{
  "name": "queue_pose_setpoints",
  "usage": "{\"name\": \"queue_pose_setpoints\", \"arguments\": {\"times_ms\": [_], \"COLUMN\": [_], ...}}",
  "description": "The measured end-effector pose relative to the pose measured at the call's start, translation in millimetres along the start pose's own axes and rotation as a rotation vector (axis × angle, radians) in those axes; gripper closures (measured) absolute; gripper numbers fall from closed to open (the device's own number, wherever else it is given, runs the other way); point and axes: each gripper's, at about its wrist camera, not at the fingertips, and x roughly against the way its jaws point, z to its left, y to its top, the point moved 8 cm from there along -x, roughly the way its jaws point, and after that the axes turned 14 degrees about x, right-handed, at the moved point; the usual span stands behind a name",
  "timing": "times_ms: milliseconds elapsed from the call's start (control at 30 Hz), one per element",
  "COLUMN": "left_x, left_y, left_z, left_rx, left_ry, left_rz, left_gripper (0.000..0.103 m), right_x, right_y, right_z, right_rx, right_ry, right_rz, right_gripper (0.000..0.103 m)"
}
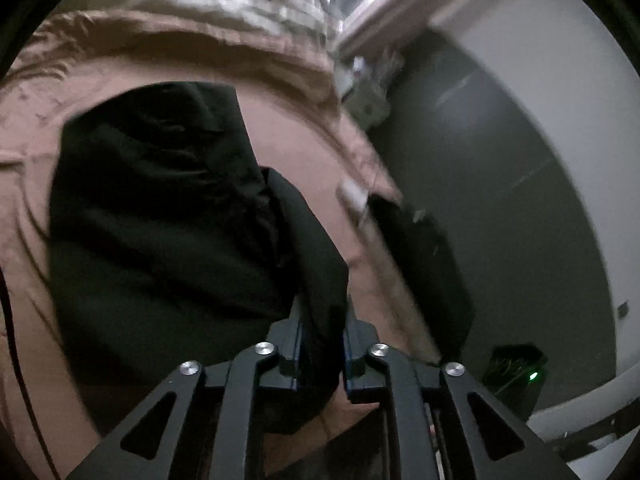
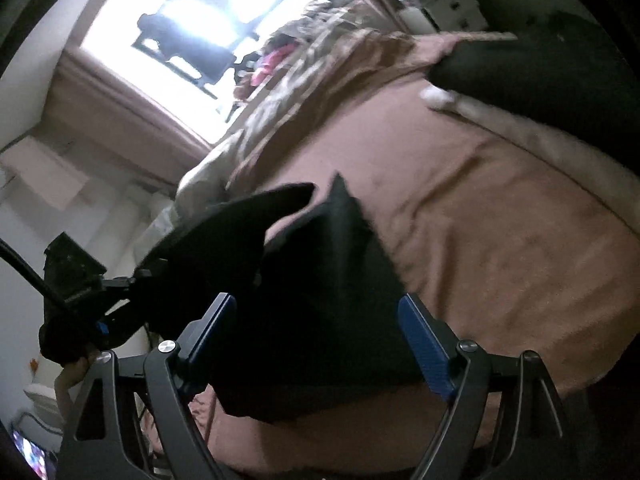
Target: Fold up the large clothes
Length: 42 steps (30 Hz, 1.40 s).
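The left gripper [image 1: 322, 344] was pinched nearly shut on a thick fold of the black garment [image 1: 160, 216]. The soft, dark cloth ran from its fingers up and to the left, spreading wide on the brown bedsheet [image 1: 288, 132]. The right gripper [image 2: 320, 340] stood wide open, its blue ribbed pads [image 2: 426, 350] touching nothing. The cloth lay between and just past them, with two pointed corners sticking away. Farther off sat a rumpled tan blanket [image 2: 320, 60] and a bright window [image 2: 208, 12].
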Motion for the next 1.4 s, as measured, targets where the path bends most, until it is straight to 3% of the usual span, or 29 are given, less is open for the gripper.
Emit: {"name": "queue_pose_setpoints", "arguments": {"times_ms": [67, 100, 167, 233, 333, 467, 733, 800, 833, 867, 933, 1067, 1167, 1233, 1400], "left_x": [-22.3, -30.8, -34.1, -27.3, -7.9, 21.7, 62.9, 61.0, 59.8, 53.7, 39.8, 19.3, 8.0, 0.9, -9.2], "left_y": [-13.5, -20.5, -25.2, -24.1, -17.0, -3.8, 8.5, 5.8, 4.7, 0.1, -9.2, -22.7, -30.7, -34.9, -39.7], "left_z": [-2.3, -5.1, -9.2, -8.3, 4.2, 35.3, 122.8, 147.1, 155.4, 171.8, 188.6, 197.4, 186.0, 172.2, 152.8], "left_rx": [-0.011, -0.016, -0.023, -0.031, -0.036, -0.021, 0.094, 0.128, 0.141, 0.167, 0.195, 0.206, 0.208, 0.180, 0.138], "left_ry": [-0.002, -0.030, -0.062, -0.054, -0.016, 0.060, 0.175, 0.213, 0.227, 0.261, 0.288, 0.305, 0.253, 0.218, 0.232], "left_rz": [0.067, 0.106, 0.134, 0.113, 0.053, -0.022, -0.118, -0.125, -0.123, -0.113, -0.079, -0.032, -0.010, 0.008, 0.021], "left_gripper": [0.074, 0.062, 0.049, 0.038, 0.032, 0.031, 0.031, 0.031, 0.031, 0.031, 0.031, 0.031, 0.031, 0.037, 0.048], "right_x": [-8.0, -6.1, -11.0, -13.8, -26.4, -51.2, -99.8, -120.1, -128.5, -131.8, -127.7, -114.2, -107.8, -102.6, -88.9], "right_y": [-1.2, -2.1, -2.9, -2.1, -2.2, 3.8, 8.7, 4.8, 2.2, 2.6, 7.9, 12.6, 7.0, -0.6, -15.2], "right_z": [-4.6, -6.0, -9.1, -4.3, 2.8, 11.0, 33.2, 36.4, 37.6, 38.6, 39.2, 24.6, 6.9, -3.3, -22.6], "right_rx": [-0.007, -0.010, -0.016, -0.025, -0.020, -0.025, 0.045, 0.050, 0.044, 0.050, 0.070, 0.033, 0.006, -0.008, -0.036], "right_ry": [-0.001, 0.000, 0.009, 0.037, 0.083, 0.161, 0.171, 0.171, 0.170, 0.162, 0.149, 0.139, 0.130, 0.120, 0.087], "right_rz": [0.026, 0.038, 0.066, 0.084, 0.094, 0.120, 0.195, 0.233, 0.250, 0.244, 0.200, 0.142, 0.140, 0.141, 0.152], "right_gripper": [0.021, 0.021, 0.021, 0.021, 0.021, 0.021, 0.022, 0.041, 0.066, 0.079, 0.087, 0.092, 0.093, 0.093, 0.093]}}
